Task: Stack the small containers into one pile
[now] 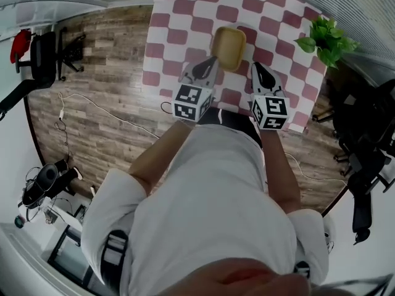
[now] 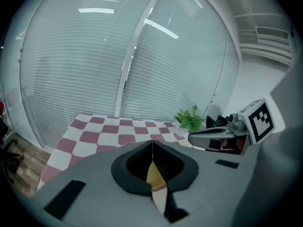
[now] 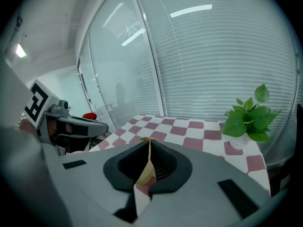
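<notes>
A single yellow small container (image 1: 228, 47) rests on the red-and-white checkered table (image 1: 185, 8), a little beyond my two grippers. My left gripper (image 1: 204, 67) hovers just to its left and my right gripper (image 1: 260, 70) just to its right; neither touches it. In the left gripper view the jaws of my left gripper (image 2: 152, 143) meet in a thin line, and a sliver of the yellow container (image 2: 155, 174) shows below them. In the right gripper view my right gripper (image 3: 149, 141) is shut the same way, with the yellow container (image 3: 146, 175) showing under the tips. I see no other containers.
A potted green plant (image 1: 325, 39) stands at the table's right corner. The table's near edge runs right under the grippers. Black chairs (image 1: 364, 140) stand at the right, another chair (image 1: 46, 54) and cables (image 1: 68, 113) on the wooden floor at the left.
</notes>
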